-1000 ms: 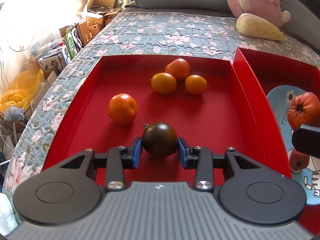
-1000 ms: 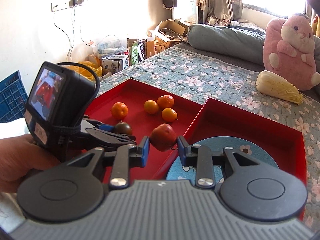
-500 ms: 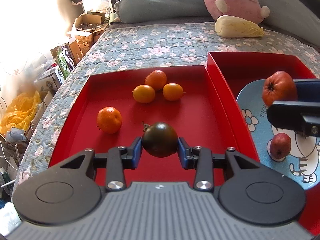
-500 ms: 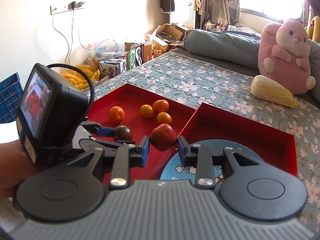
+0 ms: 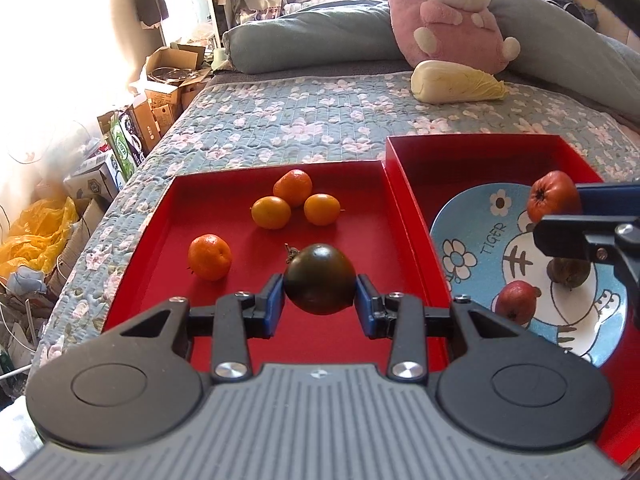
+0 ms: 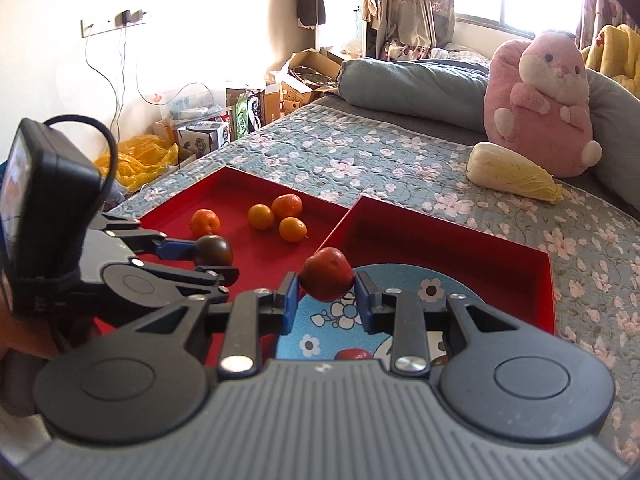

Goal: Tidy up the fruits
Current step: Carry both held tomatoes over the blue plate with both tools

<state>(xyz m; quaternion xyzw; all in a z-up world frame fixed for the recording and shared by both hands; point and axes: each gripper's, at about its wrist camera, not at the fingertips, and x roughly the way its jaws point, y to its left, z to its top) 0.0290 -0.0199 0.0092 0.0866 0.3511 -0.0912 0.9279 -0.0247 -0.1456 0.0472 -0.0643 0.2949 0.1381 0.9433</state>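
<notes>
**Bed setup, both grippers loaded w/ fruit**

Bedroom w/ a flowery quilted bedspread [image 5: 320, 120], that's my work surface. Two red trays sit side by side on it, touching along one edge.

My left gripper [image 5: 320, 304] is clamped on a dark green-brown tomato [image 5: 321, 278], blue pads pressing it from both sides, held up above the left tray [image 5: 160, 240]. Just ahead of it and a bit to the left is one tangerine [image 5: 210, 257] on its own. Farther ahead, a cluster of three more orange fruits [image 5: 294, 204] touching each other, all on the tray floor.

My right gripper [image 6: 326, 300] is squeezed on a red tomato [image 6: 327, 273], pads on both sides. It hangs over the right tray [image 6: 500, 248], above the blue cartoon plate [image 5: 480, 240] w/ "TIGER" printed on it. Under that gripper, on the plate, there's a small red fruit [image 5: 516, 301] and a darker brownish one [image 5: 570, 274], partly hidden by the gripper arm so can't say much abt it.

From the right cam the left gripper shows off to the left, w/ its camera block and my hand [image 6: 24, 340] behind it.

Beyond both trays, well apart: a napa cabbage [image 5: 456, 82] lying on the quilt, touching a pink plush bunny [image 5: 452, 16] which leans on a grey-blue rolled duvet [image 5: 312, 34]. Off to the left of the bed, cardboard boxes [image 5: 160, 100] and a yellow plastic bag [image 5: 36, 236] on the floor.
</notes>
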